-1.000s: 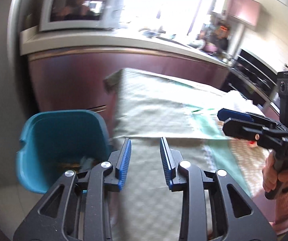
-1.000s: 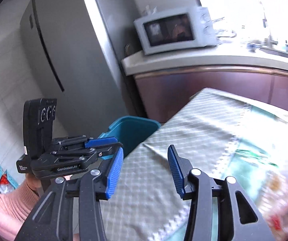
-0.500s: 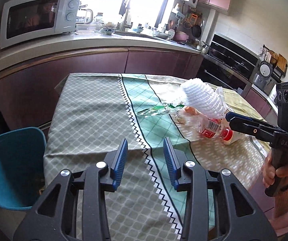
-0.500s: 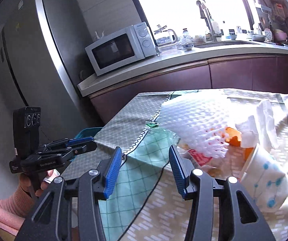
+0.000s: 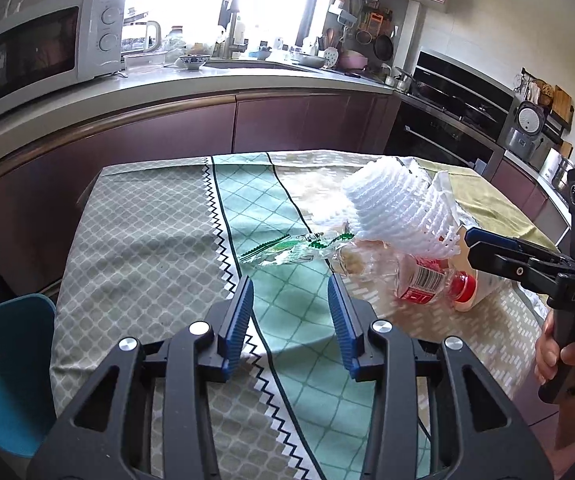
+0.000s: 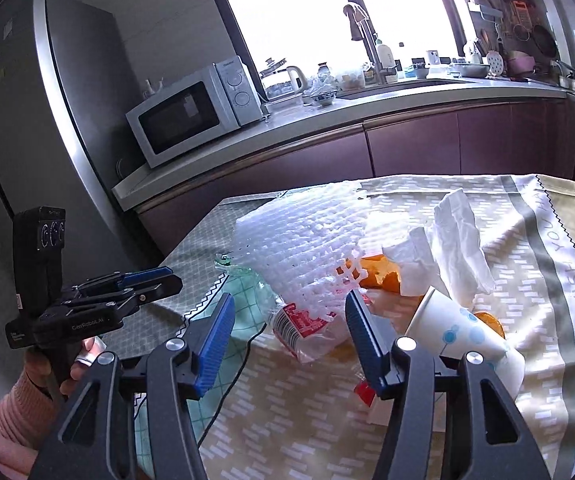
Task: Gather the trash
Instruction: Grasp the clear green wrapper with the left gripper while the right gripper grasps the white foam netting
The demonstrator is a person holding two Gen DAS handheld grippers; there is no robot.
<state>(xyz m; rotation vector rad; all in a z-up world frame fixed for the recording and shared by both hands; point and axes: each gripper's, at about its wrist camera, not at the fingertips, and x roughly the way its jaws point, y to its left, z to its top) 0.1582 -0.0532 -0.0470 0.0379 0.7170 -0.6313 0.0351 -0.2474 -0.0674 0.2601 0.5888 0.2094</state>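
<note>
Trash pile now in view: both grippers swung away from teal bin [image 5: 11, 376] at table's left edge toward litter near table's right edge. White foam net [image 5: 399, 208] over plastic bottle [image 5: 427, 280], paper cup [image 6: 459, 332], tissue [image 6: 459, 236], orange peel [image 6: 379, 272]. Left gripper [image 5: 289, 320] empty, jaws opening. Right gripper [image 6: 289, 344] empty, jaws opening, bottle ahead between them. Judgement: next pick beginning, pile still uncollected.
</note>
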